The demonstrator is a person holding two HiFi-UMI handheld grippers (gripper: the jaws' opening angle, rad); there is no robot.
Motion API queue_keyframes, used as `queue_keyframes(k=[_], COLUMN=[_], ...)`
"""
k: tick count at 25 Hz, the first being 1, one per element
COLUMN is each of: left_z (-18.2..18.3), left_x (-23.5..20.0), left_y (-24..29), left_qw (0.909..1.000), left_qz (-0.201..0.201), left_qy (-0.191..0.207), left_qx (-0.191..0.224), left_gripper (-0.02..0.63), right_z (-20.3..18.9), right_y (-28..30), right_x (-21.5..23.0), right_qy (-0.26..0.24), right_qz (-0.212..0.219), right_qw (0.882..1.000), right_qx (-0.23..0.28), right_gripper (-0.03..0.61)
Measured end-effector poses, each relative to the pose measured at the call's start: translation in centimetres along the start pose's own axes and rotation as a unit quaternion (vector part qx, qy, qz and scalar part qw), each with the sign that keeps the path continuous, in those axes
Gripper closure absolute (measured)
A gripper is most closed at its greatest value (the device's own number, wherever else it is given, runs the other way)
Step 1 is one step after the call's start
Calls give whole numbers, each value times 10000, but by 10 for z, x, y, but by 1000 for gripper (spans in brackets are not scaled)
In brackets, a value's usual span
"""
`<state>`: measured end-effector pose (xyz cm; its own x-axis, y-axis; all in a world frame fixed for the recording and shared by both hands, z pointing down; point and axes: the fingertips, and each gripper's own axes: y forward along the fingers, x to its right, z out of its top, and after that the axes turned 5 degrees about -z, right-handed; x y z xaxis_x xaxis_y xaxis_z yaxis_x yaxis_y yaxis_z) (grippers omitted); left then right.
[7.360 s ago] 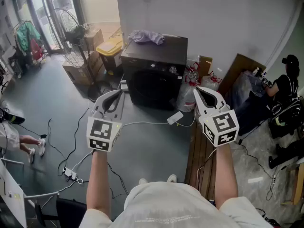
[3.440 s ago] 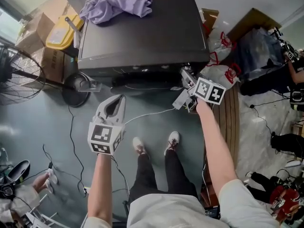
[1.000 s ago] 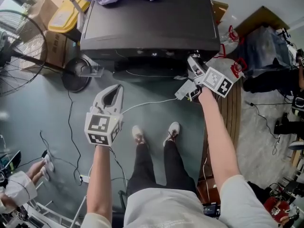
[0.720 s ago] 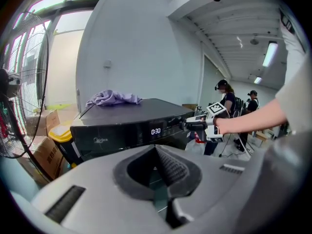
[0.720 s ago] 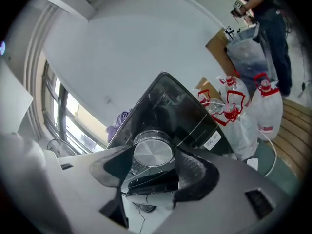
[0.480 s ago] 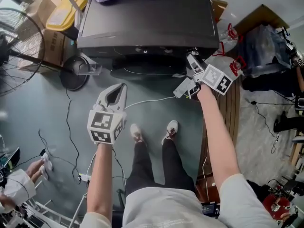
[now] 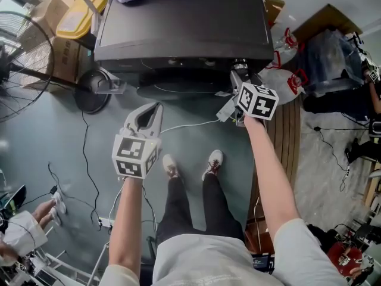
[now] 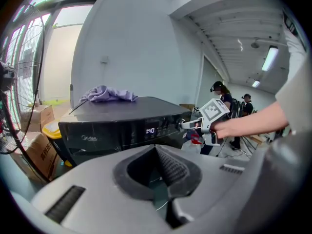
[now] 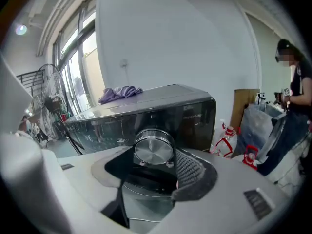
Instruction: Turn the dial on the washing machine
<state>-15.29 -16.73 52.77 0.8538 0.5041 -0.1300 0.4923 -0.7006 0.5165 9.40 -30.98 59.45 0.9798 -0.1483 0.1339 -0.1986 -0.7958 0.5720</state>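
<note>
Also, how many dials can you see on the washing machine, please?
1: the silver dial at the right end of the washing machine's front panel, gripped by the right gripper, whose jaws have just been closing. No other shows.

A fan (image 7: pixel 27 70) stands beside a yellow bin (image 7: pixel 76 18) and cardboard boxes (image 7: pixel 66 61).

The washer (image 7: pixel 178 22) is a black, boxy machine with a flat, glossy top, standing upright with the display on its front panel lit. The dial (image 9: pixel 153 147) is a round knob with a brushed silver face and a chrome rim, jutting straight out near the panel's right end
</note>
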Motion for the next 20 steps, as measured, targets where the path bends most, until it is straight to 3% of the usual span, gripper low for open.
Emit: queue_keyframes(k=[4, 7, 9, 10, 13, 15, 17, 20], left_z=[0, -1, -1, -2, -2, -3, -4, -5], left_x=[1, 0, 0, 0, 1, 2, 3, 3], left_y=[3, 4, 5, 6, 8, 9, 9, 8], left_qw=[10000, 10000, 10000, 10000, 10000, 10000, 9999, 9999], left_qz=[-21, -27, -26, -29, -41, -47, -51, -48], left_qy=[8, 0, -15, -21, -24, -26, -29, -42], left_qx=[-26, -39, -45, -48, -62, -78, -96, -115], left_gripper=[598, 598, 598, 598, 598, 598, 598, 598], right_z=[-1, -3, -4, -4, -4, -5, -5, 0], right_y=[-1, -1, -2, -2, -3, -3, -6, -9], right_x=[-1, -1, 2, 3, 2, -5, -9, -9], right_qy=[-764, -1530, -1872, -1924, -1823, -1634, -1221, -264], right_qz=[-284, -569, -707, -699, -475, -224, -13, 274], right_qw=[9967, 9866, 9798, 9788, 9821, 9863, 9925, 9991], right_qx=[3, -32, -57, -53, -22, 2, 75, 199], right_gripper=[309, 318, 395, 396, 394, 337, 296, 284])
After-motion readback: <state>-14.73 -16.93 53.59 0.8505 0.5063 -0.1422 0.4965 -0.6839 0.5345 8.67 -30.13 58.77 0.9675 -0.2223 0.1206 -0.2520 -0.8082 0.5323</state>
